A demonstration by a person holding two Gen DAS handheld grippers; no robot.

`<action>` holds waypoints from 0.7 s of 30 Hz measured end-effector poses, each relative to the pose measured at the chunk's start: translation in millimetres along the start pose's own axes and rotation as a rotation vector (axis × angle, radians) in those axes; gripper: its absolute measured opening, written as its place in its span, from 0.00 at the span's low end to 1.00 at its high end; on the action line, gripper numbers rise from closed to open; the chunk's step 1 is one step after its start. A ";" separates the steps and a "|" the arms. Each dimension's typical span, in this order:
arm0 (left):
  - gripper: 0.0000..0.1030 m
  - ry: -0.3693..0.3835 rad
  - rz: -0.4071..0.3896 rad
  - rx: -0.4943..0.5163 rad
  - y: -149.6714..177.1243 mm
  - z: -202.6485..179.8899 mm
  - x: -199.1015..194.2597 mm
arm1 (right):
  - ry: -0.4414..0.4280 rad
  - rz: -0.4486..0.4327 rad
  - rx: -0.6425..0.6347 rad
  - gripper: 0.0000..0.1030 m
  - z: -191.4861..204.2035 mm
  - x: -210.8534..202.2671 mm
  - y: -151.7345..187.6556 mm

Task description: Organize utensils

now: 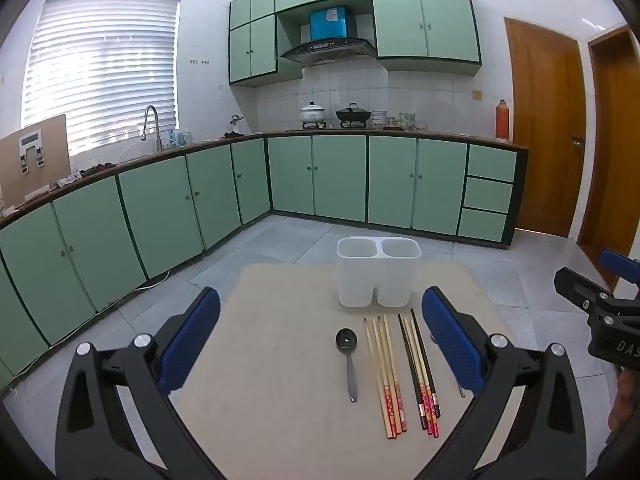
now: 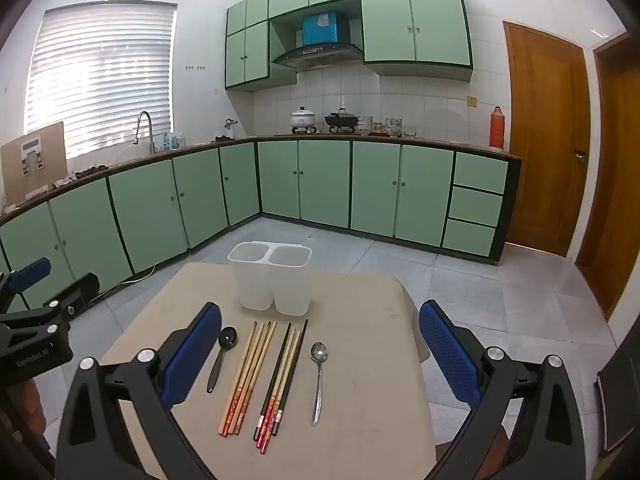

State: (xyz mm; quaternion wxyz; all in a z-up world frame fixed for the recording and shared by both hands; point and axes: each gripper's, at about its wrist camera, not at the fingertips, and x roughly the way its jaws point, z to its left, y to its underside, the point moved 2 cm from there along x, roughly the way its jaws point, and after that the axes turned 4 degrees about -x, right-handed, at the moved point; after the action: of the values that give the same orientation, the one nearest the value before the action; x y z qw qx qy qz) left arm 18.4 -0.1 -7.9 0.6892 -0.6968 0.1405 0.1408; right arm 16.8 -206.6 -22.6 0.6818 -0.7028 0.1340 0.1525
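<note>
Jaws wide above chopsticks (image 2: pixel 256 376), touching nothing.

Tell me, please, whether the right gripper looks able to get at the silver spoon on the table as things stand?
Probably yes: the right gripper is open and the silver spoon lies flat between its fingers' line of approach, apart from the dark chopsticks, with nothing over it.

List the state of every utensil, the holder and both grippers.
Left gripper: jaws open, holding nothing.
Right gripper: jaws open, holding nothing.
White holder: upright, both compartments empty.
Black spoon: flat on table.
Silver spoon: flat on table.
Light chopsticks: lying bundled.
Dark chopsticks: lying bundled.
</note>
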 end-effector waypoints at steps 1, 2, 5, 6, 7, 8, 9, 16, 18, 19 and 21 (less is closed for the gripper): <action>0.95 0.002 0.004 -0.007 -0.1 0.5 0.3 | 0.000 -0.002 0.001 0.94 0.0 -0.1 0.0; 0.95 0.001 0.005 -0.007 -0.1 0.5 0.5 | -0.001 -0.002 0.000 0.94 0.0 -0.1 0.0; 0.95 0.000 0.006 -0.002 -0.6 0.4 1.7 | -0.002 0.001 0.000 0.94 0.1 0.1 -0.1; 0.95 0.000 0.007 -0.001 -0.9 0.3 2.5 | -0.002 0.001 0.000 0.94 0.1 0.1 -0.1; 0.95 0.000 0.009 0.001 -1.2 0.3 3.5 | -0.003 0.002 0.000 0.94 0.0 0.1 -0.2; 0.95 -0.001 0.011 0.002 -1.5 0.4 4.6 | -0.003 0.003 0.000 0.94 -0.2 0.0 -0.3; 0.95 -0.001 0.012 0.003 -2.0 0.5 5.9 | -0.003 0.004 0.000 0.94 -0.5 -0.1 -0.5; 0.95 -0.004 -0.005 0.001 0.6 -1.5 -0.9 | 0.000 0.002 -0.003 0.94 -0.4 -0.2 0.1; 0.95 -0.004 -0.005 0.001 -0.2 -2.1 -1.1 | -0.001 0.002 -0.002 0.94 -0.6 -0.3 0.1; 0.95 -0.004 -0.004 0.000 -0.4 -2.2 -1.3 | 0.000 0.002 -0.003 0.94 -0.6 -0.4 0.1; 0.95 -0.005 -0.005 0.001 -0.7 -2.4 -1.5 | 0.001 0.002 -0.004 0.94 -0.5 -0.3 0.2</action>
State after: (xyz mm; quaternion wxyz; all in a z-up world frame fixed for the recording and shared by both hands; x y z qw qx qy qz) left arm 17.3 -2.5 -6.7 0.6902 -0.6964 0.1374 0.1409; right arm 16.5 -207.2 -22.7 0.6802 -0.7040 0.1348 0.1534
